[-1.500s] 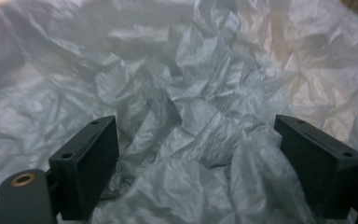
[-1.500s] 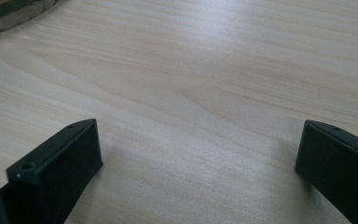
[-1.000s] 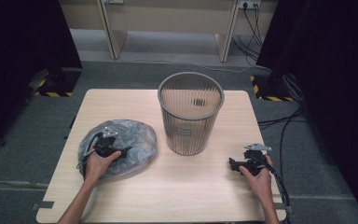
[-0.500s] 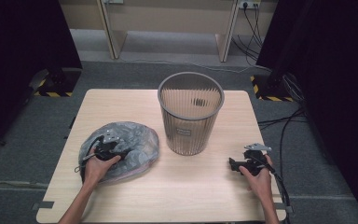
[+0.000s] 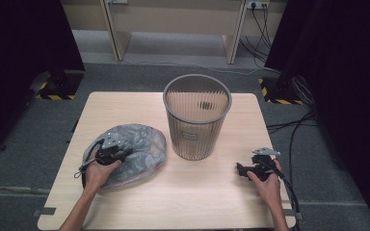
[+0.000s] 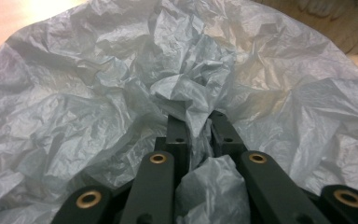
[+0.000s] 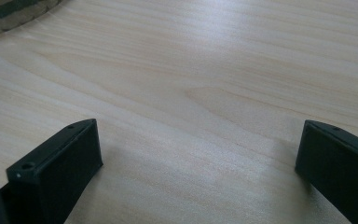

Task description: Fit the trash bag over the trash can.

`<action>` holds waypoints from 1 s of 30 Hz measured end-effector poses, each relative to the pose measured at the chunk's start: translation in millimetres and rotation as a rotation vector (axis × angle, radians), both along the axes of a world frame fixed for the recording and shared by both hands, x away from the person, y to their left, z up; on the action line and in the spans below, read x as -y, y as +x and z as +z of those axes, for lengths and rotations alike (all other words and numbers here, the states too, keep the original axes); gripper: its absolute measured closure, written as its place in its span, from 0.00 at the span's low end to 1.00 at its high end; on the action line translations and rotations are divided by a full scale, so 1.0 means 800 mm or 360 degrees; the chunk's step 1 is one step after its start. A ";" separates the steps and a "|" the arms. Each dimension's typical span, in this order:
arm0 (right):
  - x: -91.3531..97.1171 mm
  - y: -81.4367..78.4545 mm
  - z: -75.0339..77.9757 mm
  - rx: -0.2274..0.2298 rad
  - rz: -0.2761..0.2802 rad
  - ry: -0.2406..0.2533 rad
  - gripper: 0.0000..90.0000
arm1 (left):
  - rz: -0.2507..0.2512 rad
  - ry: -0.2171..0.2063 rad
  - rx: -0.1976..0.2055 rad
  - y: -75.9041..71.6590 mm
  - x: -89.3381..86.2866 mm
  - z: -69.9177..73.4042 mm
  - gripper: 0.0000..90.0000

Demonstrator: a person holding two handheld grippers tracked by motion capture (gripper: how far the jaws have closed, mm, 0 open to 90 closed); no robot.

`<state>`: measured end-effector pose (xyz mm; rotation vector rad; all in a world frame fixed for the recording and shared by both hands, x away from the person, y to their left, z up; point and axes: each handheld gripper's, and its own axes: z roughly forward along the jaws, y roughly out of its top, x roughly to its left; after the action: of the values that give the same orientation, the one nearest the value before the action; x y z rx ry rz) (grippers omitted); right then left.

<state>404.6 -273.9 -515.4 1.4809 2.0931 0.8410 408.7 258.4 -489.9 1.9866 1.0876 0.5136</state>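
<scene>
A crumpled grey plastic bag (image 5: 137, 154) lies on the left half of the wooden table (image 5: 192, 192). My left gripper (image 5: 120, 153) rests on top of it; its jaws have just been closing and now pinch a fold of the bag (image 6: 198, 126) between them. A grey ribbed waste bin (image 5: 196, 115) stands upright at the table's middle, to the right of the bag. My right gripper (image 5: 241, 169) lies near the right front of the table, jaws wide open over bare wood (image 7: 191, 116), nothing between them.
Black cables (image 5: 294, 130) trail over the floor to the right of the table. Dark curtains hang on both sides. Yellow-black striped floor bases (image 5: 53, 94) stand past the table's far corners. Bare tabletop lies between the two grippers.
The left gripper's jaws have drawn together on the bag, gathering a fold of plastic. The hand has shifted only slightly on the bag. The right hand has stayed still.
</scene>
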 end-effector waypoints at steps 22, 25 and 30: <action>-0.001 0.001 0.000 0.0000 0.0000 -0.0004 0.00 | 0.0008 -0.0204 0.0314 -0.003 -0.010 0.092 0.91; -0.001 0.001 0.000 0.0000 0.0000 -0.0005 0.00 | -0.0011 -0.0213 0.0356 -0.002 -0.007 0.109 0.91; -0.001 0.001 0.000 0.0000 0.0000 -0.0004 0.00 | -0.0022 -0.0230 0.0397 0.000 -0.007 0.127 0.91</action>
<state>405.5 -273.0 -515.2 1.4796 2.0931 0.8378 408.5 264.4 -388.2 1.7508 0.9286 0.6383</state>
